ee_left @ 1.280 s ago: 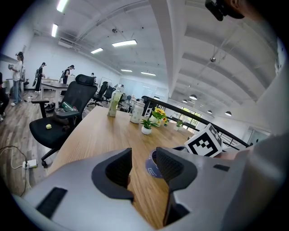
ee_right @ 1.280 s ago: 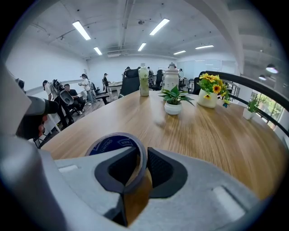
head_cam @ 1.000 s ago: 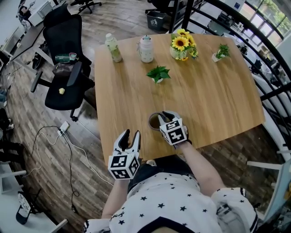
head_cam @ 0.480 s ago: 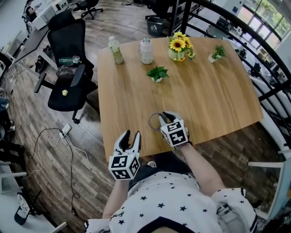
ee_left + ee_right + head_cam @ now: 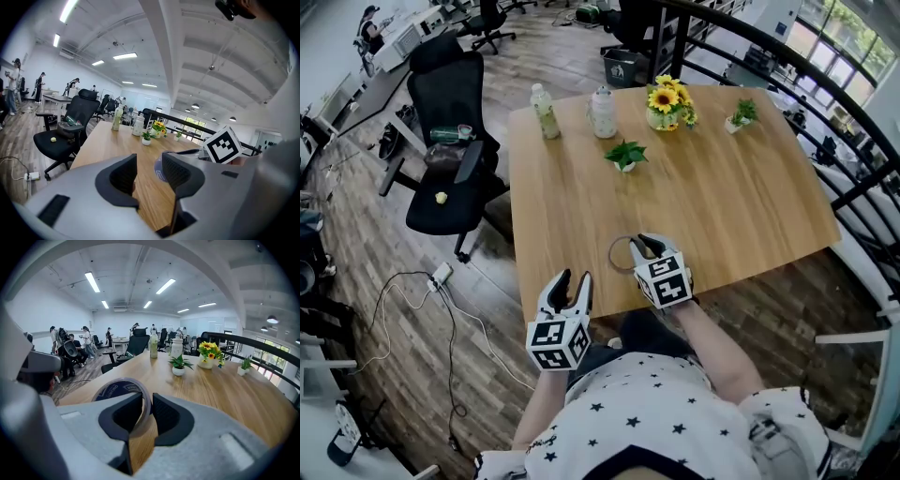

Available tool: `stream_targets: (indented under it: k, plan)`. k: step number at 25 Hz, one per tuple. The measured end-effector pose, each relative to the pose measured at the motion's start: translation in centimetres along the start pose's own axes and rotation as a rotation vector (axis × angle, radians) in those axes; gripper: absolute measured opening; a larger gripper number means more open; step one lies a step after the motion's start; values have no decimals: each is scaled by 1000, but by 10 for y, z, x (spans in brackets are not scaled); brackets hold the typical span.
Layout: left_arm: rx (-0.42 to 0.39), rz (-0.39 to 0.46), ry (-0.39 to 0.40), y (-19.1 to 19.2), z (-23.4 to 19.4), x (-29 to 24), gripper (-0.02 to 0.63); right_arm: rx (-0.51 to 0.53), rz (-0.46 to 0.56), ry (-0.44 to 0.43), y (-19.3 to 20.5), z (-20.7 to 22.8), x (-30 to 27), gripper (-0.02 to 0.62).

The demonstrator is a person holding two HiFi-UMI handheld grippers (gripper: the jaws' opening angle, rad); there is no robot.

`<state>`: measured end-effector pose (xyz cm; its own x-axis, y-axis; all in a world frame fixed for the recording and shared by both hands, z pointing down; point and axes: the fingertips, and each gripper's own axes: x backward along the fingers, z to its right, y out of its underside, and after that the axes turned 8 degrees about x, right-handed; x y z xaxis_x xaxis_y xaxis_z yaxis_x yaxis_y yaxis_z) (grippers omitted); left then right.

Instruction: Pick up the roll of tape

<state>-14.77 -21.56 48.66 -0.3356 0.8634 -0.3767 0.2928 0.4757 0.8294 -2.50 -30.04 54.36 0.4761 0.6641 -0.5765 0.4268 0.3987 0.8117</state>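
Observation:
The roll of tape (image 5: pixel 621 253) is a thin ring with a dark blue printed side, held tilted just above the wooden table (image 5: pixel 741 197) near its front edge. My right gripper (image 5: pixel 643 246) is shut on the ring's wall, one pad inside the ring and one outside, as the right gripper view shows for the tape (image 5: pixel 117 389) and gripper (image 5: pixel 147 409). My left gripper (image 5: pixel 573 283) hovers at the table's front edge, left of the tape, open and empty. In the left gripper view, the gripper (image 5: pixel 149 171) points across the table with the tape (image 5: pixel 158 168) just past its right jaw.
At the table's far side stand a bottle (image 5: pixel 545 111), a white jug (image 5: pixel 604 111), a sunflower vase (image 5: pixel 667 101) and two small potted plants (image 5: pixel 625 155) (image 5: pixel 738 117). A black office chair (image 5: pixel 450 141) stands left of the table; a dark railing (image 5: pixel 853 141) runs along the right.
My right gripper has lifted the tape a little off the table and the ring now stands more tilted. The left gripper has risen slightly and stays open.

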Motion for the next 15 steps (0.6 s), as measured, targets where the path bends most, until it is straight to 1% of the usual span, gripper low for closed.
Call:
stream_targets:
  k: [15]
  plan:
    - [-27,41,12,3,14,32,155,-4,85,18,-6,-24,55,74]
